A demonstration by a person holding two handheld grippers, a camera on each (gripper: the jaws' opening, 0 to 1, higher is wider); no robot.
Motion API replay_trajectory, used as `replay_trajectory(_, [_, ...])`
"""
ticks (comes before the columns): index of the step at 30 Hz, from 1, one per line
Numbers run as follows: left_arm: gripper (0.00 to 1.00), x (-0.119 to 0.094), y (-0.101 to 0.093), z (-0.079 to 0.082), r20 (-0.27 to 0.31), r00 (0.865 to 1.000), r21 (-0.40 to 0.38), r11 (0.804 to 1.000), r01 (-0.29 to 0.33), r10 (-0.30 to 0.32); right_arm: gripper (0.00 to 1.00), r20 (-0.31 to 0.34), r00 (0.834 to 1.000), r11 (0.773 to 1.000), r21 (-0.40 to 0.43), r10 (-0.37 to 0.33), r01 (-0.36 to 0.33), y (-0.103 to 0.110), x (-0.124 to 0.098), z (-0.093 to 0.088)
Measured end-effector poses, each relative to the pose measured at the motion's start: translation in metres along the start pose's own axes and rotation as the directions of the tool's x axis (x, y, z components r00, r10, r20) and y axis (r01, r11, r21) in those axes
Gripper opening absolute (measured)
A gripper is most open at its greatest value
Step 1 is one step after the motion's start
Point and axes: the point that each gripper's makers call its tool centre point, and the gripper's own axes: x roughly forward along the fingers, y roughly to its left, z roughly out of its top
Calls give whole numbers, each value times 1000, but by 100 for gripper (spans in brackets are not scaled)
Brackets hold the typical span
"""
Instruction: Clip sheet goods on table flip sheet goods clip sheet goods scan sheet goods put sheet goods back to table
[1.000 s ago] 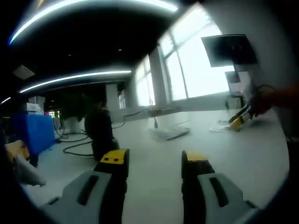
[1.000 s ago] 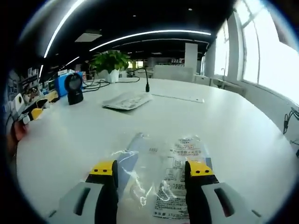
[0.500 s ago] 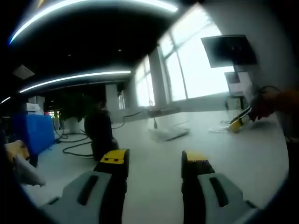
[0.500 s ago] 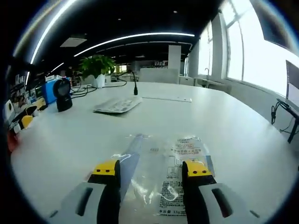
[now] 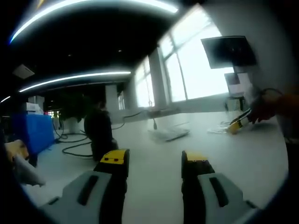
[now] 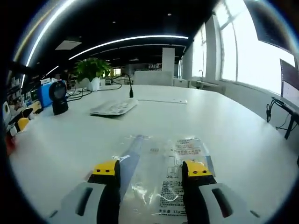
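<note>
progress: early, my read. Sheet pack (image 6: 161, 175) lies flat on the table (image 6: 243, 126), printed label up, not lifted. No clip made yet as far as I can tell; flip, second clip, scan and put-back all look left to do.
step: first clip, approach phase (judgement).
right gripper (image 6: 153, 169): jaws spread wide, yellow tips at 7 and 5 o'clock of the right gripper view, straddling the near end of the pack. Holds nothing. Can't tell if the tips touch the film or hang just above it.
left gripper (image 5: 153, 158): jaws spread, nothing between them but bare table. Holds nothing, well apart from the pack.
pack place: between the right jaws, running from 6 o'clock toward centre in the right gripper view. In the left gripper view a small pale patch (image 5: 218, 129) at 3 o'clock on the tabletop, under the right tool's yellow tip; probably the same pack, too small to be sure.
scanner (image 6: 58, 96): dark, upright, at 10 o'clock in the right gripper view, well apart from the pack; same thing probably the dark shape (image 5: 99, 133) at 9 o'clock in the left gripper view.
other: keyboard (image 6: 113, 107) at 11 o'clock beyond the pack; plant (image 6: 89, 70) farther back.
next need: close the right jaws on the pack's edge, guess only.
</note>
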Motion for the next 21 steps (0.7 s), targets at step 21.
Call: replay_trajectory(21, [37, 0, 0, -2, -8, 1000, -3, 1000, -4, 4, 57, 103, 992, 998, 2, 67, -68, 0, -7, 36])
